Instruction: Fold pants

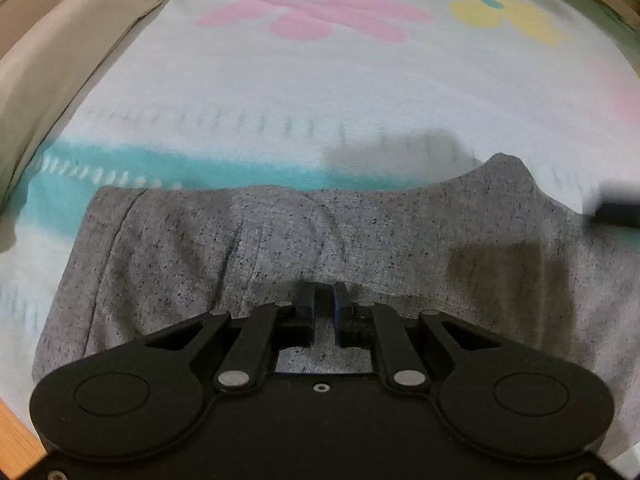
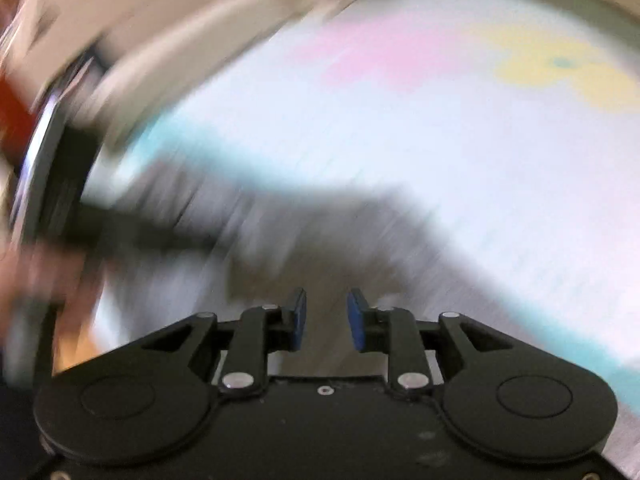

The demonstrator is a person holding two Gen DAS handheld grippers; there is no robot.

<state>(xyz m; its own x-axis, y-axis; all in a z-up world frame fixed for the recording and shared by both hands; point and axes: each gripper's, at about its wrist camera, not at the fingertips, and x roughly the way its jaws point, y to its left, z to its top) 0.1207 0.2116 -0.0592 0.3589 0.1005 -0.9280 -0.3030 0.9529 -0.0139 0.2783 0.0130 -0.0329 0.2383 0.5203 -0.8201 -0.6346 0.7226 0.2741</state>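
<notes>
The grey speckled pants lie folded on a pale bed sheet with flower prints. My left gripper hovers low over the near edge of the pants, its jaws a narrow gap apart with nothing clearly between them. The right wrist view is heavily blurred by motion. My right gripper is open and empty, above the grey pants. The left gripper's body shows as a dark blur at the left. A dark part of the right gripper shows at the right edge of the left wrist view.
A beige pillow or blanket lies along the sheet's left side. A teal band crosses the sheet behind the pants. A wooden edge shows at the lower left.
</notes>
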